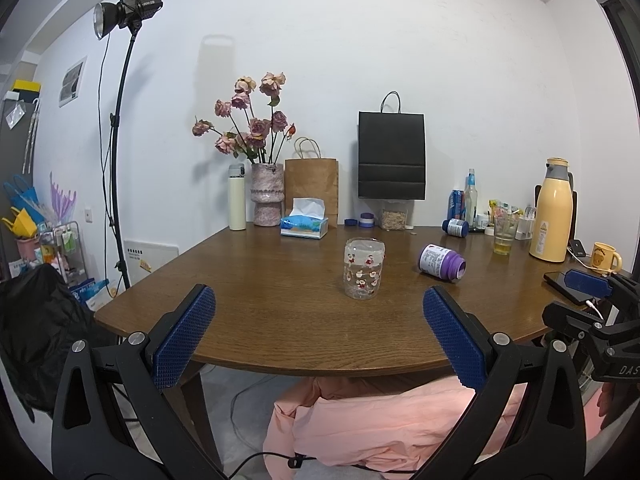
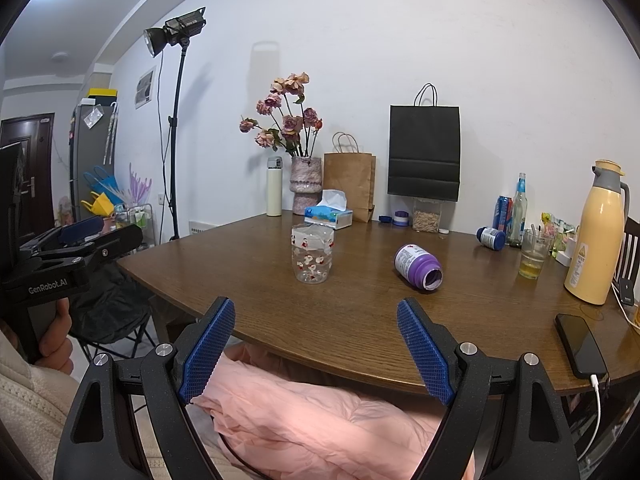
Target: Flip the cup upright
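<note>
A clear glass cup (image 1: 364,269) with red cartoon prints stands on the brown wooden table (image 1: 260,300), mid-table; whether its mouth faces up or down I cannot tell. It also shows in the right wrist view (image 2: 312,253). My left gripper (image 1: 319,310) is open and empty, held back near the table's front edge, short of the cup. My right gripper (image 2: 315,322) is open and empty, also at the front edge, the cup ahead and slightly left. The left gripper shows at the left of the right view (image 2: 80,236).
A purple bottle (image 2: 418,266) lies on its side right of the cup. A black phone (image 2: 579,344) charges at the right edge. A yellow thermos (image 2: 596,236), a glass of liquid (image 2: 532,254), tissue box (image 2: 329,216), vase, bags and bottles line the back.
</note>
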The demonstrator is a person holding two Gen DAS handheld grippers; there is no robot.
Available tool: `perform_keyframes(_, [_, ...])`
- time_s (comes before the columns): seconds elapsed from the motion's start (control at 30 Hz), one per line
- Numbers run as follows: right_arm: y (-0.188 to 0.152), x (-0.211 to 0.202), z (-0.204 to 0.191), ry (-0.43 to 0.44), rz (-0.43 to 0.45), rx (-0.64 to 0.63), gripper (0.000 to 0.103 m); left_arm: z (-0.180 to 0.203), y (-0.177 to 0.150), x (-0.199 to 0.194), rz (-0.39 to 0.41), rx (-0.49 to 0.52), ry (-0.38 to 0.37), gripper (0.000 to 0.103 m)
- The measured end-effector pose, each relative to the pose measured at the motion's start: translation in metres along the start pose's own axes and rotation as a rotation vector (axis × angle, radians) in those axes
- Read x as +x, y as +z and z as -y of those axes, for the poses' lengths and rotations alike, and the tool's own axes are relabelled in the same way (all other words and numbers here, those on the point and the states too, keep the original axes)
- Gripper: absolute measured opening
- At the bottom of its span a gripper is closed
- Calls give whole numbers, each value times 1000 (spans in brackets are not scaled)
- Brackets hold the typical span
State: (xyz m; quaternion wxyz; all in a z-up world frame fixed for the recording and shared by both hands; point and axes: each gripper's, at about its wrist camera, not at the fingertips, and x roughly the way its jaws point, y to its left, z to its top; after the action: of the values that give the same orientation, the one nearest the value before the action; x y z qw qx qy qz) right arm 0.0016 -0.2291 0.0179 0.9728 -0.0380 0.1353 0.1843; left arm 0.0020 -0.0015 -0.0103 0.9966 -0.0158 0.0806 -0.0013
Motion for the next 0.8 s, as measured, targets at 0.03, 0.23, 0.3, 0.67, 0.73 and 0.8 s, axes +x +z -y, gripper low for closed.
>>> perform_keyframes(0.03, [-2,1,-3,0,1,-1,87,1,1,0,1,0,2,103])
perform_keyframes(0.23, [-3,1,-3,0,1,-1,87,0,1,1,0,1,1,103])
perform_keyframes(0.3, [-3,1,-3,-1,1,-2,87,0,2,1,1,0,3,103])
perform_keyframes(0.67, [-5,3,-5,1,-2,-2,87,0,3,1,2,1,4,103])
perform_keyframes(0.73, [-5,4,-4,0,-3,0,87,-1,4,1,0,1,4,103])
perform_keyframes(0.8, [-6,5,-6,0,0,-2,87,-1,6,1,1,1,4,103])
